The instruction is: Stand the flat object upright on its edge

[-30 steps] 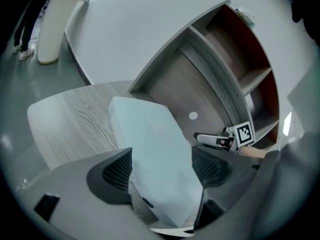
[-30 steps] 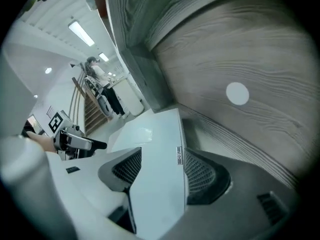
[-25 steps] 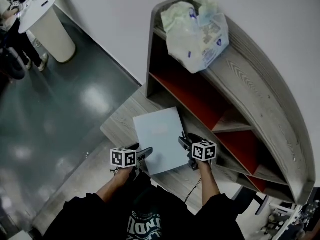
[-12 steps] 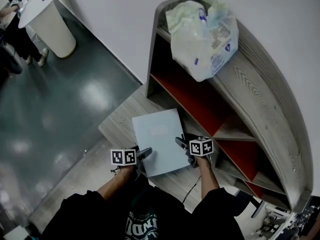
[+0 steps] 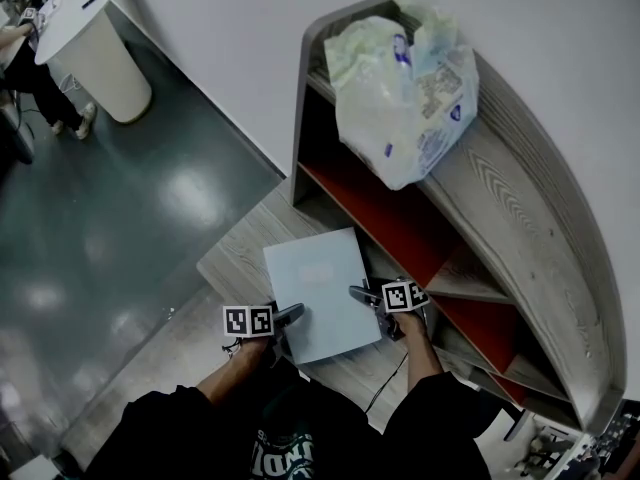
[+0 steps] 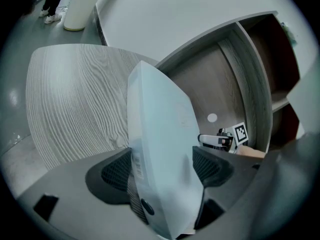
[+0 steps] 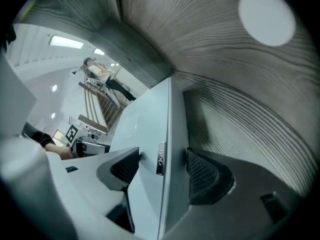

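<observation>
Box, pale blue, flat, over wooden surface: our left tool clamps near corner; our right tool jaws just opening, box between.

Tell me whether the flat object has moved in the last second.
Yes, slightly. Measured against the shelf's lower left corner in the head view, the flat object has shifted a little away from it, toward the view's bottom edge.

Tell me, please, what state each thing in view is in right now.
flat blue object: lying flat on the wooden ledge, not yet on edge.
left gripper: jaws straddle the object's edge; whether they grip cannot be told.
right gripper: jaws have just been opening, apart, the object's edge between them.
plastic bag: crumpled and bulging, resting on top of the shelf unit.
</observation>
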Motion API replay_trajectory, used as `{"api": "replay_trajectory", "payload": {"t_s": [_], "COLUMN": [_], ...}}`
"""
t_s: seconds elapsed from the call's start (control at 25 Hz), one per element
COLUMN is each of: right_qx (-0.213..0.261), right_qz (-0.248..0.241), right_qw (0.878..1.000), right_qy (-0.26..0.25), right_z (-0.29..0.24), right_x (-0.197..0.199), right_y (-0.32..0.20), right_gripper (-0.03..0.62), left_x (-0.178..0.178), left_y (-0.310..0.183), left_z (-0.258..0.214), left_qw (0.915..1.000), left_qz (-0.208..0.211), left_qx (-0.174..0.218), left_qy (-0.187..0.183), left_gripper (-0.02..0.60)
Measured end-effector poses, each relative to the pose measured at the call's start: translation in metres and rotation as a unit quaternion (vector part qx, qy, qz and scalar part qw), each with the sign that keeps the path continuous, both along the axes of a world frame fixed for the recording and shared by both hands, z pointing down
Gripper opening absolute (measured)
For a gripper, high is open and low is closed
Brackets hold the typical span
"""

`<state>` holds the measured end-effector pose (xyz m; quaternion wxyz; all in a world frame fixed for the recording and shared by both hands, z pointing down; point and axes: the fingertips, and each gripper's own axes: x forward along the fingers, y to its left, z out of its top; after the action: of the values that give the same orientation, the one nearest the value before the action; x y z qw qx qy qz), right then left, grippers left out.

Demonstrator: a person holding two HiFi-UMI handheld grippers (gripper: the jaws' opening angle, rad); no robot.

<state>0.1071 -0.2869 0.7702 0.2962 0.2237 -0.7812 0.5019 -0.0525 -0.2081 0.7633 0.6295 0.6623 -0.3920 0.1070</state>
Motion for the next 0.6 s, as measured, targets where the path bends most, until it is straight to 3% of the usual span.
{"api": "replay_trajectory", "payload": {"t_s": [0.44,0.6], "right_qx": [-0.037,-0.029], "right_qz": [0.044,0.064], "right_qw": [0.997,0.995], "right_qy": [-0.057,-0.066], "right_z": [0.011,0.009], "right_x": [0.002,0.003], "right_y": [0.001,-0.002], "right_gripper": [0.282,0.285], "left_x": [0.003,0.002], "left_y": [-0.004,-0.005], "left_z": [0.014,0.018], "left_qw": [0.9999,0.9996], "left_qz": [0.0,-0.002], "left_qx": [-0.014,-0.024], "left_qy": [-0.006,-0.015], "left_gripper": [0.373,0.374]}}
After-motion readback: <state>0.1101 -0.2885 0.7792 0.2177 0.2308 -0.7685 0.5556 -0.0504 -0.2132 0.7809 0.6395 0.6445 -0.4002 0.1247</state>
